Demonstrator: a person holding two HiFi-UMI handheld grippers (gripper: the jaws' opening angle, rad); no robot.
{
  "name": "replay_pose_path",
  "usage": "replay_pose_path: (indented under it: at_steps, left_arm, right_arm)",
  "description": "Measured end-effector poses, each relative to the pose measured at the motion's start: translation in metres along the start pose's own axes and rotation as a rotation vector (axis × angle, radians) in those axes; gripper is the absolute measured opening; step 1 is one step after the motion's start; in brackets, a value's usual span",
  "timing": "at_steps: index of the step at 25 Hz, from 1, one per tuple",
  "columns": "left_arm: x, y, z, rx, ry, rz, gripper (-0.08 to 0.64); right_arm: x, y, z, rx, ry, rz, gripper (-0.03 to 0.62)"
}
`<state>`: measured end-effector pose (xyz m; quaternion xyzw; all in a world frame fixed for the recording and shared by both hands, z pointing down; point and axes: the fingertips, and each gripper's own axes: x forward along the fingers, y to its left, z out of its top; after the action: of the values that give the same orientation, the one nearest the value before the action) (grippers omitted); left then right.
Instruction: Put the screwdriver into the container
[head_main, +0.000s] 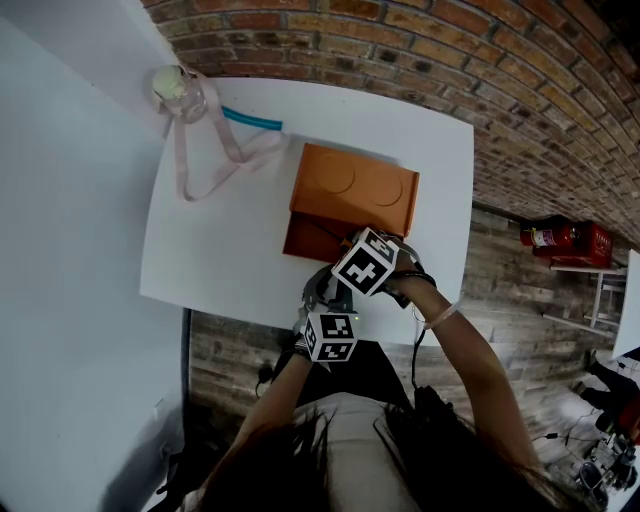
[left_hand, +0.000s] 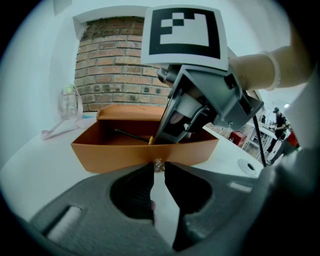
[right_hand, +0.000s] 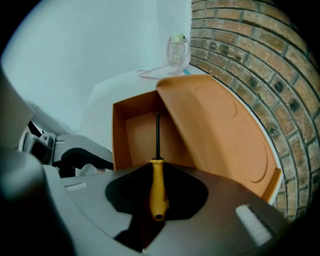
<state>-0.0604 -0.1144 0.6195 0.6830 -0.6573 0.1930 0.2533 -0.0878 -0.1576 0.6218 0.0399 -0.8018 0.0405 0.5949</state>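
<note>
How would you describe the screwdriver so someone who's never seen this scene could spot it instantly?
Find the white table, then the orange container with its lid tipped open near the table's front edge. Over it, the right hand-held gripper clamps the screwdriver. Nothing else here has its yellow handle and thin black shaft, which points into the container.
</note>
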Motion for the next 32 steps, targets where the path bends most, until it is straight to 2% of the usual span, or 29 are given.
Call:
replay_pose_path:
  at_steps: [25,32]
  left_arm:
    - [0.0001,-0.0011,-0.0008,0.007,0.008,-0.015,0.066]
    - [0.0005,-0.0008,-0.0009,0.004,0.011,-0.022,0.066]
  right_arm:
    - [0.0013,0.0011,-0.0027,0.003,0.034,0.019,0.081]
    - [-0.0040,0.0026,0.0012,0.005,0.026,0.036,0.114]
